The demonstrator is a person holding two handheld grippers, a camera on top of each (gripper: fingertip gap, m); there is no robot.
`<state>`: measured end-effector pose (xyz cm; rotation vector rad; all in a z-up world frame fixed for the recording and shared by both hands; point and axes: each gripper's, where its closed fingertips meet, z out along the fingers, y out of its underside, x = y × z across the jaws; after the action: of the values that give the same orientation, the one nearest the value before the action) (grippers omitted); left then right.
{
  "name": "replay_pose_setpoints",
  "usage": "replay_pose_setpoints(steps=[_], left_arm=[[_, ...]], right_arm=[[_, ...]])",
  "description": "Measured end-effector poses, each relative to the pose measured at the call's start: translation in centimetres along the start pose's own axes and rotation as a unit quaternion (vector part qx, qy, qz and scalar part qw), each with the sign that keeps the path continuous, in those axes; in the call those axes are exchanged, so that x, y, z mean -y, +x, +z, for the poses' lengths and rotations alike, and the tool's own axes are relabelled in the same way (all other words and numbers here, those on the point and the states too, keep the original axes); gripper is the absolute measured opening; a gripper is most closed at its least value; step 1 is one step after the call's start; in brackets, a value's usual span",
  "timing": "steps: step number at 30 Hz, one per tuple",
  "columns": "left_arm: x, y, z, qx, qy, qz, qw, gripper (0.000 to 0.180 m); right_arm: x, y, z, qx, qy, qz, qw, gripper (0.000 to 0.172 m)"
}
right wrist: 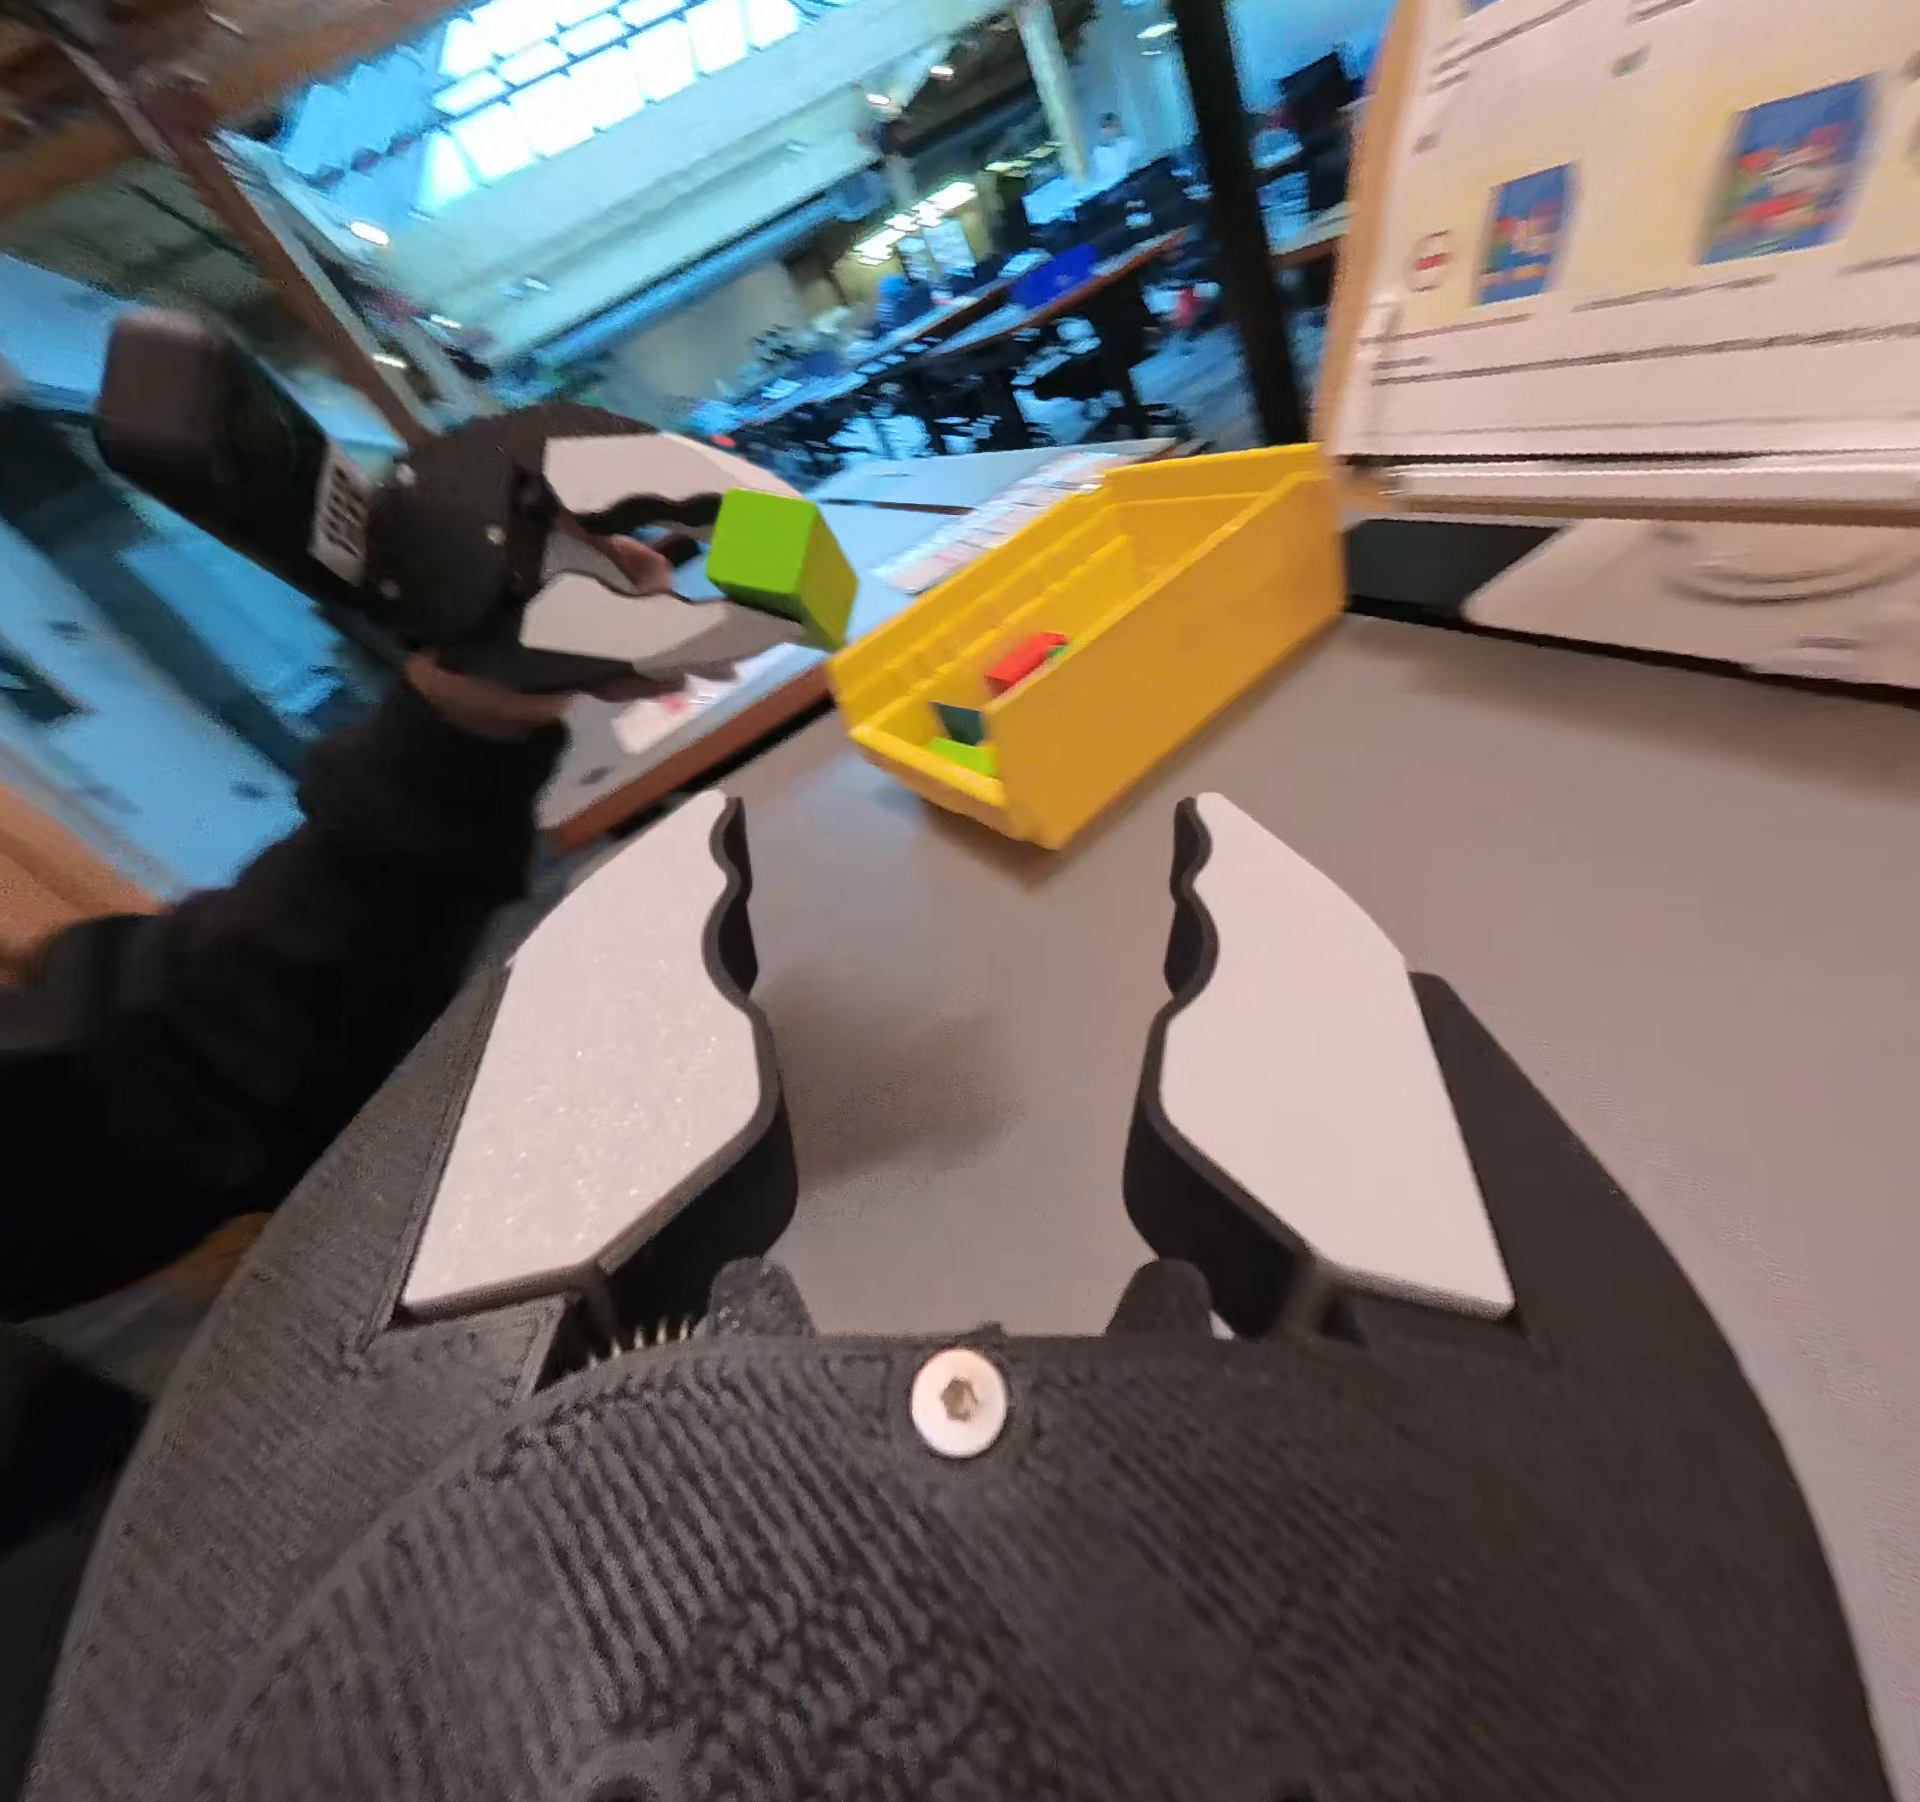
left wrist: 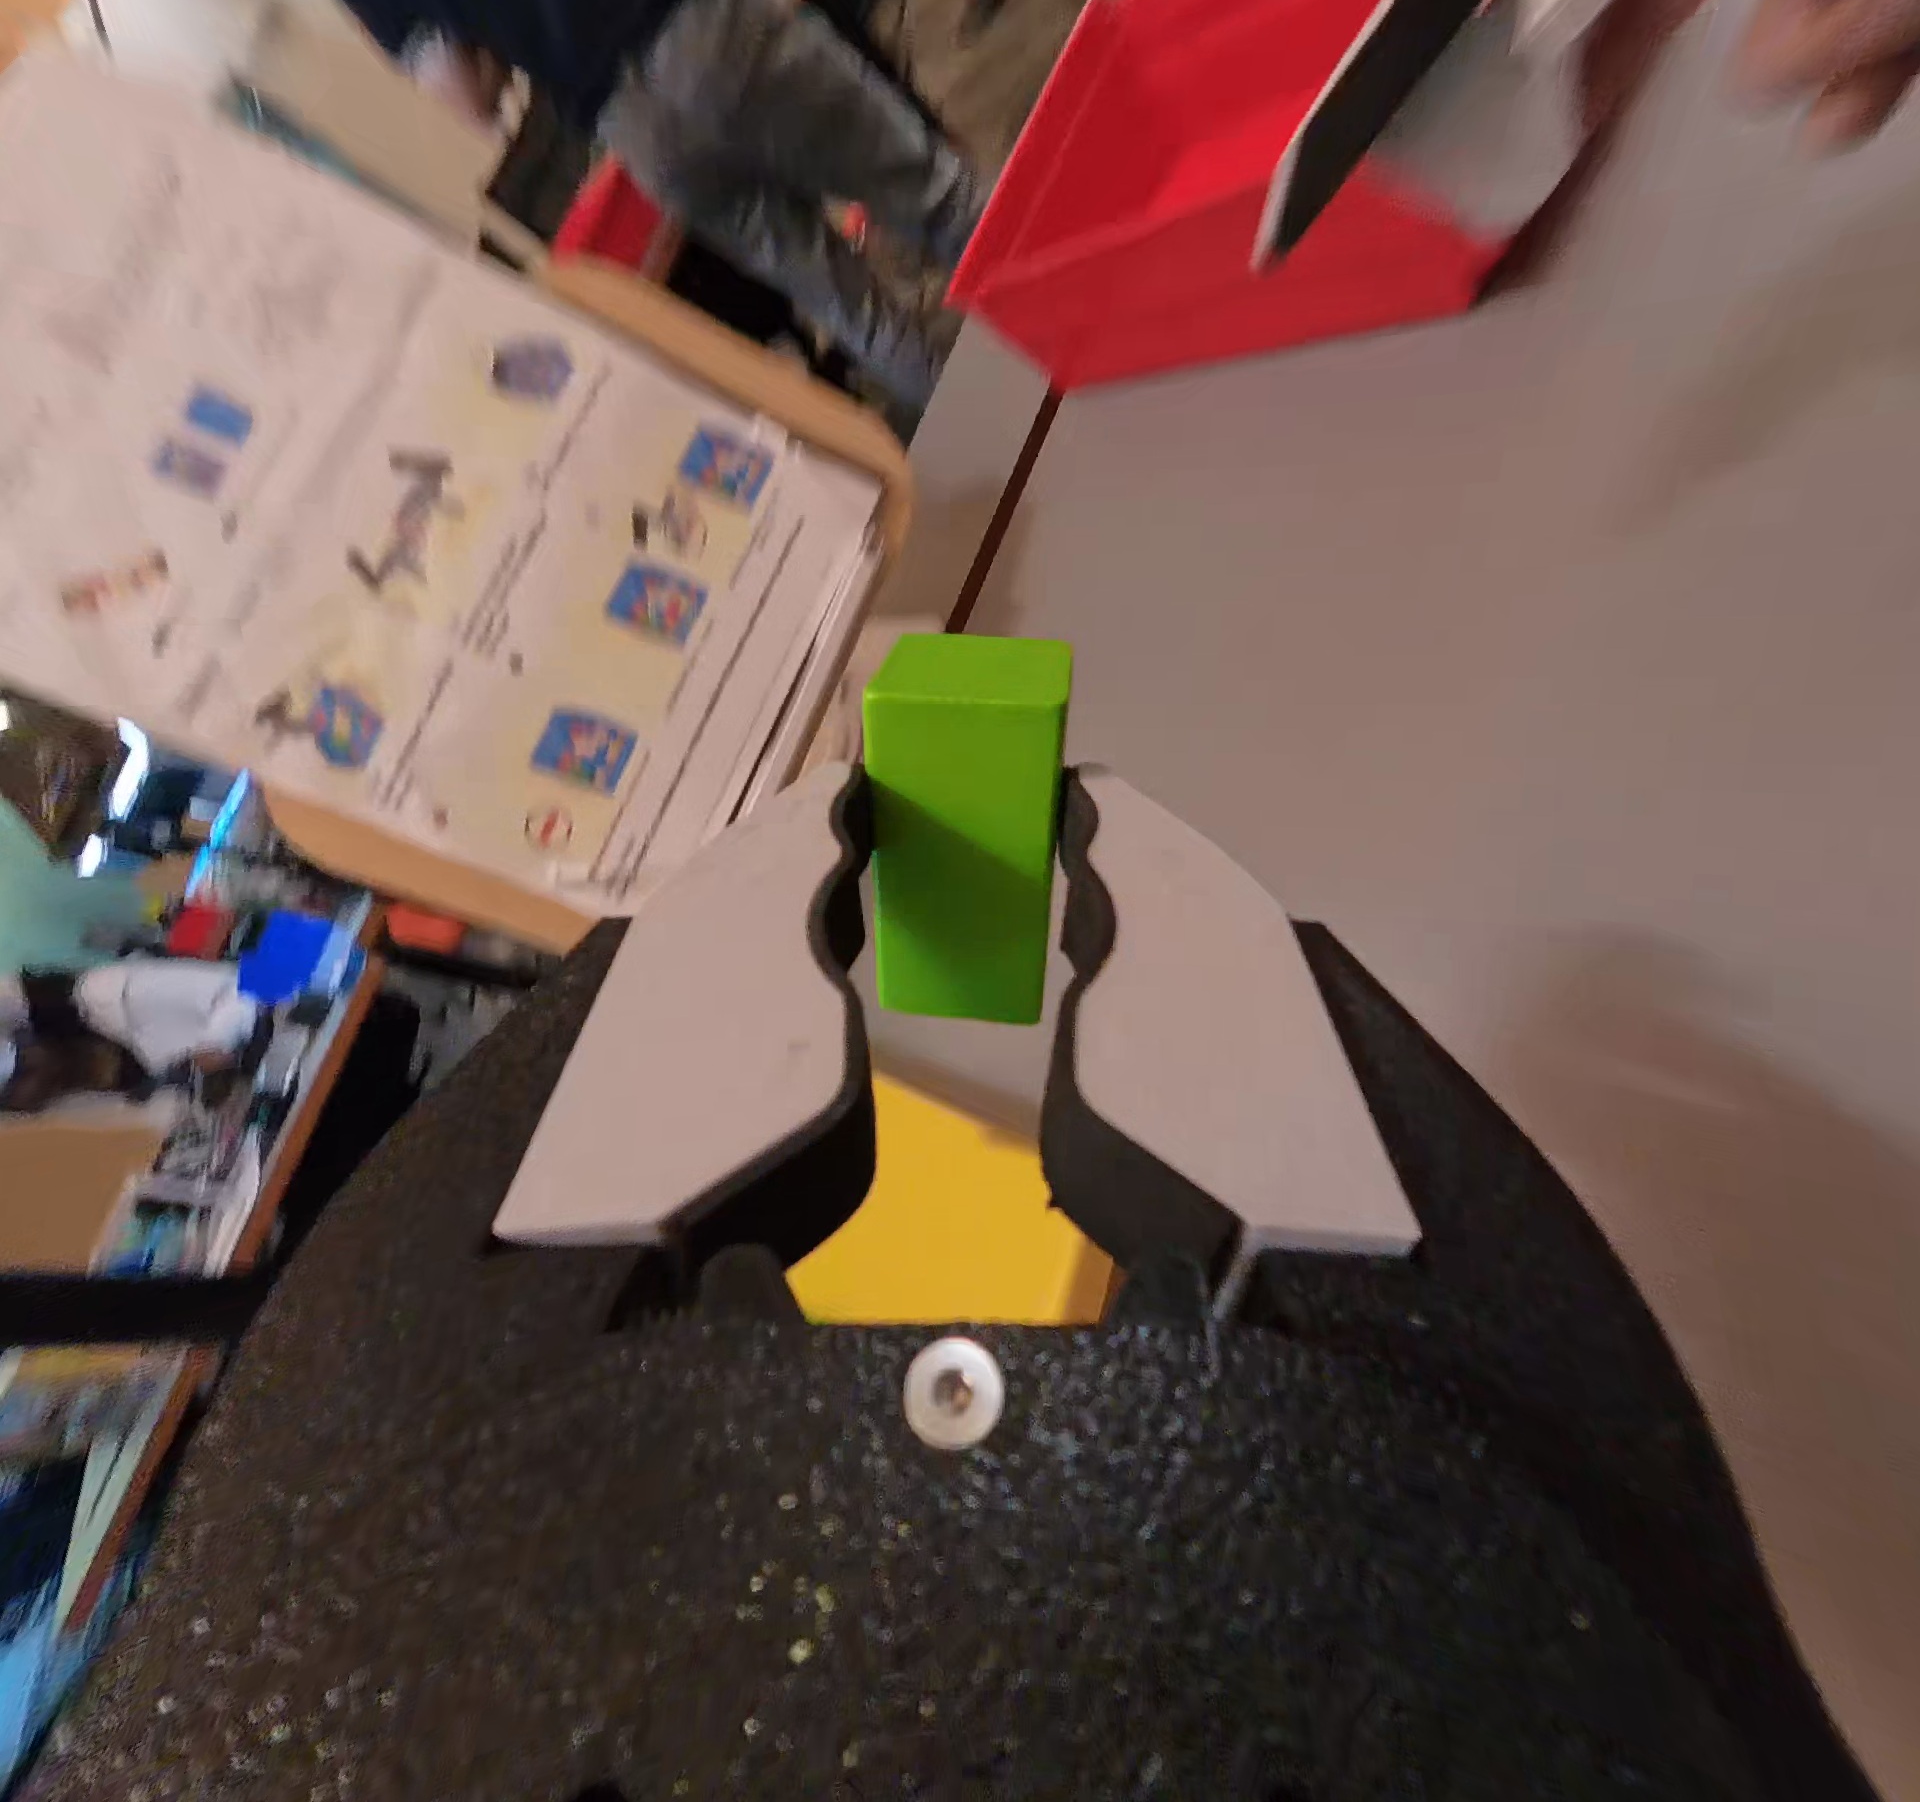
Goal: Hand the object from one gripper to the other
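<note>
Your left gripper (left wrist: 964, 817) has its fingers pressed on a green block (left wrist: 961, 817). Your right gripper (right wrist: 961, 859) is wide open and bare above the table (right wrist: 1558, 869).

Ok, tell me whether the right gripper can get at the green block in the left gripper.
Probably yes. The right gripper is open and empty, the green block juts well past the left gripper, and nothing lies between them.

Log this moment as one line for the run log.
left gripper: holding green block, raised | right gripper: open, empty | handover: not yet done | yellow bin: on table
</note>
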<state>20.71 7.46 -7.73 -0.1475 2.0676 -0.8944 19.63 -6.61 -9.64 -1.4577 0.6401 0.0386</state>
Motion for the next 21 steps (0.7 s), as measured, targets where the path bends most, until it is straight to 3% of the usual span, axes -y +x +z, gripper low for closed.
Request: replay_pose_setpoints(steps=[1, 5, 8, 14, 18, 21], left_arm=[[1.6, 1.1, -0.5, -0.006, 0.032, 0.009, 0.999, 0.034], [7.0, 5.5, -2.0, -0.052, 0.156, 0.022, 0.986, 0.034], [8.9, 7.4, -2.4, -0.064, 0.192, 0.033, 0.979, 0.034], [9.6, 8.9, -2.3, -0.072, 0.2, 0.043, 0.976, 0.034], [9.6, 9.2, -2.1, -0.089, 0.209, 0.008, 0.974, 0.034], [9.0, 8.3, -1.2, -0.059, 0.171, -0.017, 0.983, 0.034]], right_arm=[[-0.2, -1.1, 0.5, 0.034, 0.002, 0.02, 0.999, 0.081], [-0.9, -6.2, 1.4, 0.196, -0.007, 0.127, 0.972, 0.096], [-1.3, -7.7, 1.8, 0.251, -0.015, 0.166, 0.954, 0.099], [-1.6, -8.1, 1.7, 0.258, -0.015, 0.157, 0.953, 0.111], [-1.1, -7.0, 1.5, 0.252, -0.004, 0.174, 0.952, 0.106], [-0.3, -6.4, 1.4, 0.213, 0.011, 0.127, 0.969, 0.104]])
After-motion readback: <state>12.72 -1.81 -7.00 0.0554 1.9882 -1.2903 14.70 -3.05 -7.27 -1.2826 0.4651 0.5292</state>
